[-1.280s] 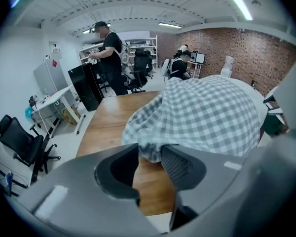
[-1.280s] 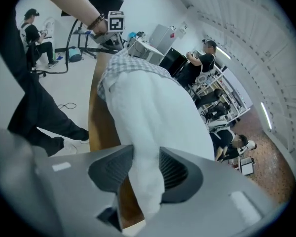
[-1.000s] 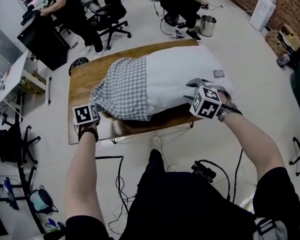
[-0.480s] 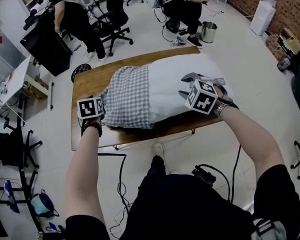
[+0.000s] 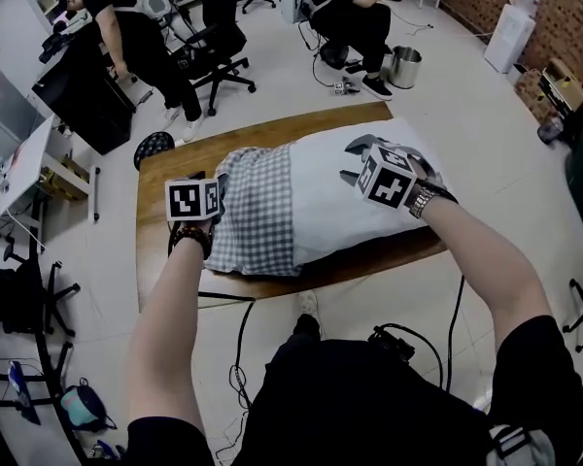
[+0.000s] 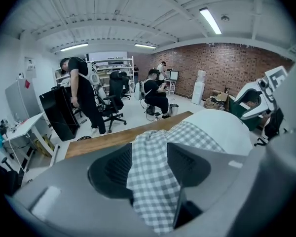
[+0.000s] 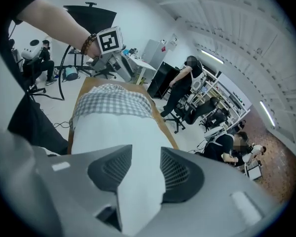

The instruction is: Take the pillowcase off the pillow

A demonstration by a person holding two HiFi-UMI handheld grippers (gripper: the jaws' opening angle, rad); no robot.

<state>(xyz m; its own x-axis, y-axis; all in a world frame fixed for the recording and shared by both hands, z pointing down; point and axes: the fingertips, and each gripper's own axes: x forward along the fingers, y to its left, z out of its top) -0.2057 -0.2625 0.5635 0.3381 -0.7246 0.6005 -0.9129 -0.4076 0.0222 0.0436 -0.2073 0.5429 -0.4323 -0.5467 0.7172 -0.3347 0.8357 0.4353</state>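
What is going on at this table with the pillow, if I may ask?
A person is working a checked pillowcase off a white pillow that lies on a wooden table. The left hand-held gripper has a bunch of the pillowcase between its jaws, which have just been opening; the cloth touches both. The right hand-held gripper is clamped on the bare end of the pillow. The pillowcase covers only the pillow's other end, so it is partly off.

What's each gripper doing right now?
Left gripper: grips grey-white checked fabric pillowcase, jaws just opening wider.
Right gripper: closed on white stuffed pillow.
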